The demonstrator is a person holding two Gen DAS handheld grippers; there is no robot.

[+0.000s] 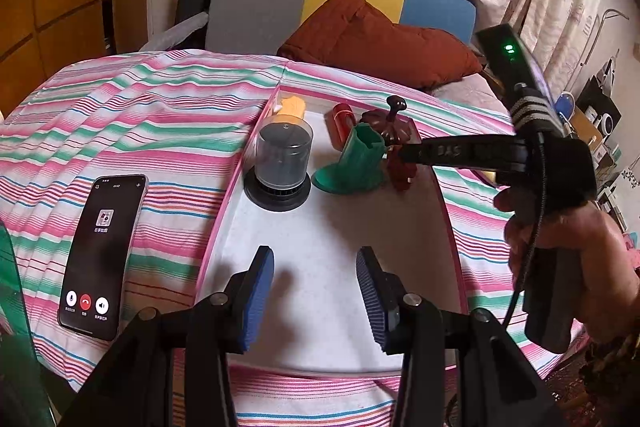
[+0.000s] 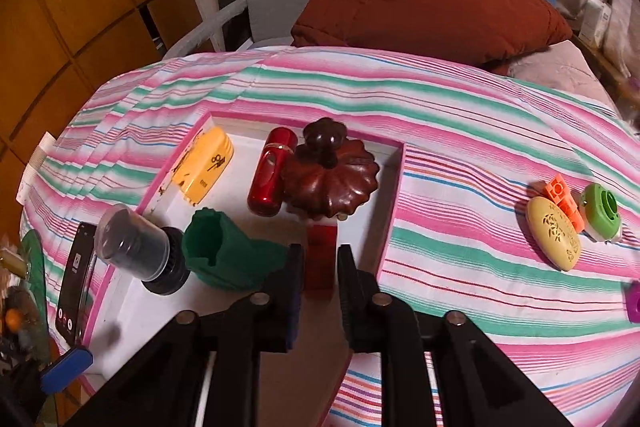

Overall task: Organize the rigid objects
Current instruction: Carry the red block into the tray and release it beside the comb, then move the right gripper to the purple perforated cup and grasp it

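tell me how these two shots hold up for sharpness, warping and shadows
Left wrist view: mostly sharp; the fisheye bows the pink-rimmed white tray and darkens the corners; soft shadows of the left tool fall on the tray floor. Right wrist view: same warping, a warmer cast; the translucent red rectangular block between the right tool's fingers looks smeared, and the left edge is blurred.

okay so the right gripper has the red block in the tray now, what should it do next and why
Probably open a little wider and back straight out. The red block stands in the tray between the right gripper pads, with a slight gap showing, so it looks released. The oval case lies outside on the cloth.
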